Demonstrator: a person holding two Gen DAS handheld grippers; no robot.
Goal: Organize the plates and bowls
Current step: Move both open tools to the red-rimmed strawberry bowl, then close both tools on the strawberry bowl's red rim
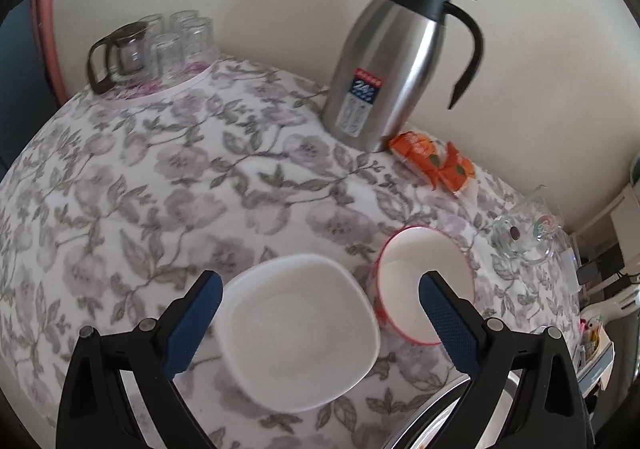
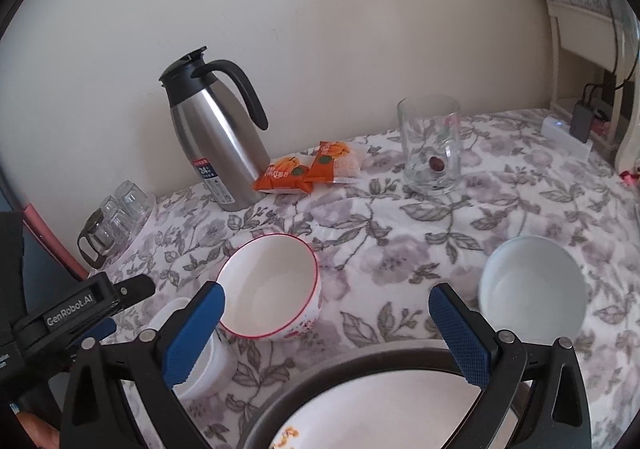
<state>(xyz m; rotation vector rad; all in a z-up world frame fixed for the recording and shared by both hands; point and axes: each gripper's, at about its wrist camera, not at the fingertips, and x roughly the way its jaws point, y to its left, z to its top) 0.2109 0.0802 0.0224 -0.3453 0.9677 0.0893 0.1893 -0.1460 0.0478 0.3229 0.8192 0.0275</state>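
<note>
A white square bowl (image 1: pixel 300 333) sits on the flowered tablecloth between the fingers of my open left gripper (image 1: pixel 320 285); it also shows in the right wrist view (image 2: pixel 200 369), mostly hidden behind a finger. A red-rimmed white bowl (image 1: pixel 416 281) stands just right of it and shows in the right wrist view (image 2: pixel 272 285) too. My right gripper (image 2: pixel 326 301) is open and empty above a dark-rimmed plate (image 2: pixel 384 405) at the table's near edge. A pale blue-white bowl (image 2: pixel 532 285) sits to the right.
A steel thermos jug (image 2: pixel 218 137) stands at the back by the wall, with orange snack packets (image 2: pixel 308 169) beside it. A tall glass (image 2: pixel 432 145) stands back right. A glass teapot and several small glasses (image 1: pixel 152 45) stand on a tray back left.
</note>
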